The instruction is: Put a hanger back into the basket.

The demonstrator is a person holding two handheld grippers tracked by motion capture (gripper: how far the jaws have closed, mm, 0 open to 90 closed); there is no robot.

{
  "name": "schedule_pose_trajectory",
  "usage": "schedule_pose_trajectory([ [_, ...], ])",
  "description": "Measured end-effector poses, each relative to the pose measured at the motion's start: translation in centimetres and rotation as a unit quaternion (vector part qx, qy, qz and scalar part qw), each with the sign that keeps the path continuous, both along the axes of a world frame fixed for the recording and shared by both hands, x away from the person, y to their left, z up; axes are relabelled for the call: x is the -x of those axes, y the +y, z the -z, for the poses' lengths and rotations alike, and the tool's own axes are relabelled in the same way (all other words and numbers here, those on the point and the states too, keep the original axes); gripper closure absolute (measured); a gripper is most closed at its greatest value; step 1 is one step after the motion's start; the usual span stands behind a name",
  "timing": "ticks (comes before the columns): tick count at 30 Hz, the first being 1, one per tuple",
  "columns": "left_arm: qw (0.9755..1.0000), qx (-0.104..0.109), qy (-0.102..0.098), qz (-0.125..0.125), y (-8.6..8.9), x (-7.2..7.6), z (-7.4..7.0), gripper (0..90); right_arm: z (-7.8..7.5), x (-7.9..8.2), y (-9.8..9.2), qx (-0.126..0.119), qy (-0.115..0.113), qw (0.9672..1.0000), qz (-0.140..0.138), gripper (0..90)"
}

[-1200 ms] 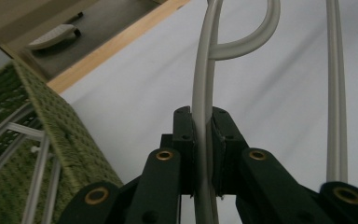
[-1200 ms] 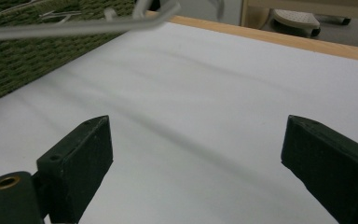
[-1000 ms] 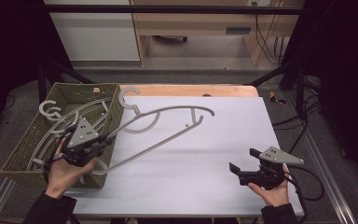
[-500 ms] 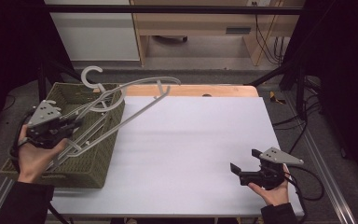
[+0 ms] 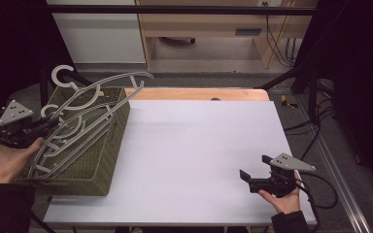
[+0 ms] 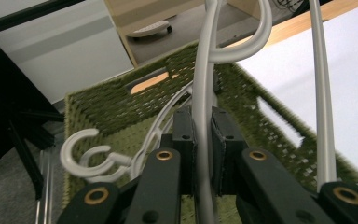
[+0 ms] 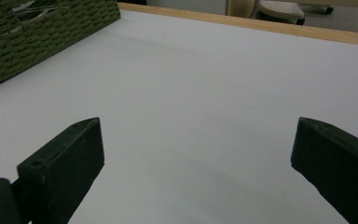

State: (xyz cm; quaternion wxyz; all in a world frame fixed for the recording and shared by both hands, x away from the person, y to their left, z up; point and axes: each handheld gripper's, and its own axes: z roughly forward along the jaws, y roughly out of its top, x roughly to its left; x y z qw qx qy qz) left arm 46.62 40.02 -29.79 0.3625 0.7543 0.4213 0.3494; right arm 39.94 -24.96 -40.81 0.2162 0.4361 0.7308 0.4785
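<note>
Right now the grey hanger (image 5: 97,90) sits tilted above the green woven basket (image 5: 104,160), its bar clamped between the closed jaws of the left gripper (image 5: 41,127). Well apart from the basket, the right gripper (image 5: 245,175) rests wide open, holding nothing.

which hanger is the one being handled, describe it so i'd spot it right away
Start at the green woven basket on the table's left edge, where several pale grey hangers lie inside. The held hanger is the one lifted over the basket, its bar clamped in the left gripper. Unlike the others, it rides above the rim, with its hook sticking up past the far corner.
</note>
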Motion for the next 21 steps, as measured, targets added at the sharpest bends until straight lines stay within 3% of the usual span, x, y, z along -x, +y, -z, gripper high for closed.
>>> schedule_pose_trajectory([
  [8,0.9998,-0.010,0.015,-0.013,2.5,-0.7,1.4,81.8,0.1,-0.1,0.1,0.002,0.002,1.0000,-0.002,3.2],
  [21,0.9985,-0.003,0.025,-0.049,6.3,-0.4,3.0,81.8,0.2,-0.2,0.1,0.005,0.004,1.0000,-0.003,3.4],
])
